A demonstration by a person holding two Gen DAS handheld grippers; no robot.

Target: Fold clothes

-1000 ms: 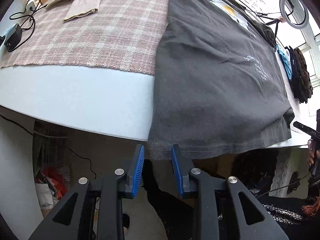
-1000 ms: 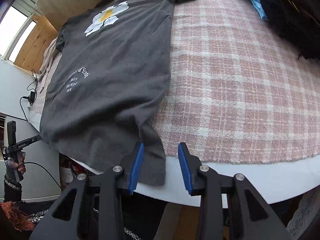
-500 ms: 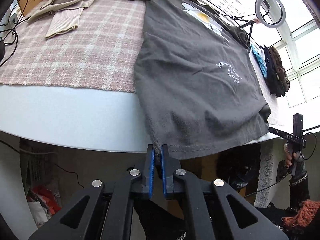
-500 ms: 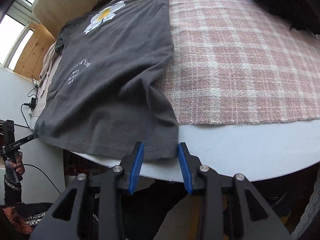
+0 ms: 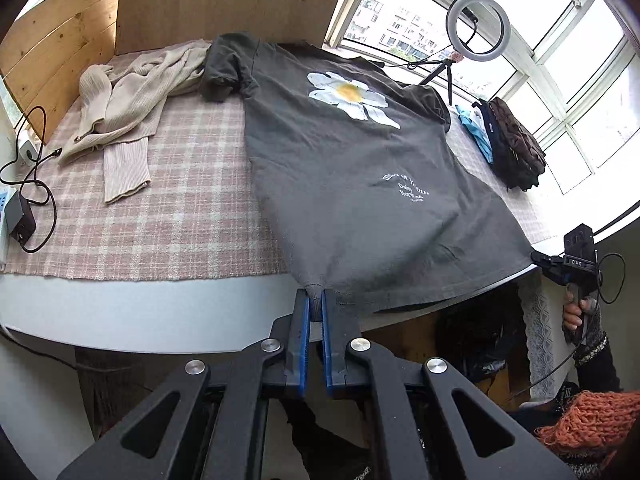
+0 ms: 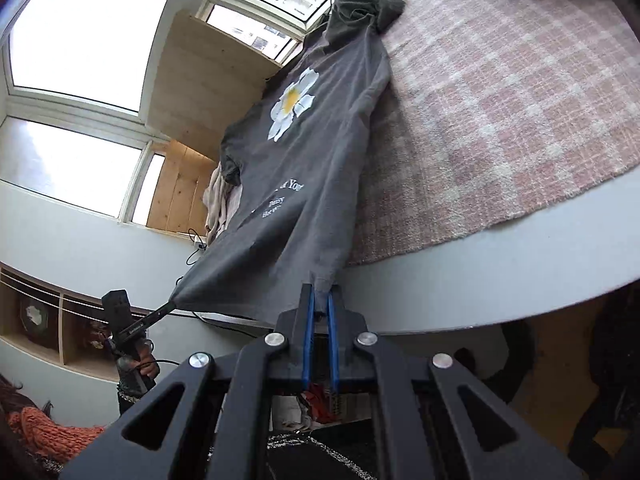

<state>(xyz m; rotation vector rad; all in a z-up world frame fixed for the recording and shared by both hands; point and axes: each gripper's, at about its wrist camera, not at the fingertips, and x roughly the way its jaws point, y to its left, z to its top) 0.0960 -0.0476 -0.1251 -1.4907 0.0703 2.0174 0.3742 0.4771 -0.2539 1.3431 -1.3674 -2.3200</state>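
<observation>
A dark grey T-shirt (image 5: 352, 184) with a white daisy print and white lettering lies on the pink plaid cloth (image 5: 168, 208), its hem lifted off the table's front edge. My left gripper (image 5: 315, 300) is shut on the hem's left corner. My right gripper (image 6: 321, 300) is shut on the hem's other corner, where the same T-shirt (image 6: 304, 168) stretches away from the blue pads. In the left wrist view the right gripper (image 5: 538, 257) shows at the far right, pinching that corner, with a hand below it.
A beige knit sweater (image 5: 128, 104) lies crumpled at the back left. A stack of dark and blue clothes (image 5: 508, 144) sits at the back right by a ring light (image 5: 478, 24). A charger with cables (image 5: 20, 216) rests at the left edge. White table rim (image 5: 152, 312) runs along the front.
Both grippers closed on the hem corners, the left first, then the right. The left one rose, lifting the hem off the table edge; the right one swung and rolled sideways.
</observation>
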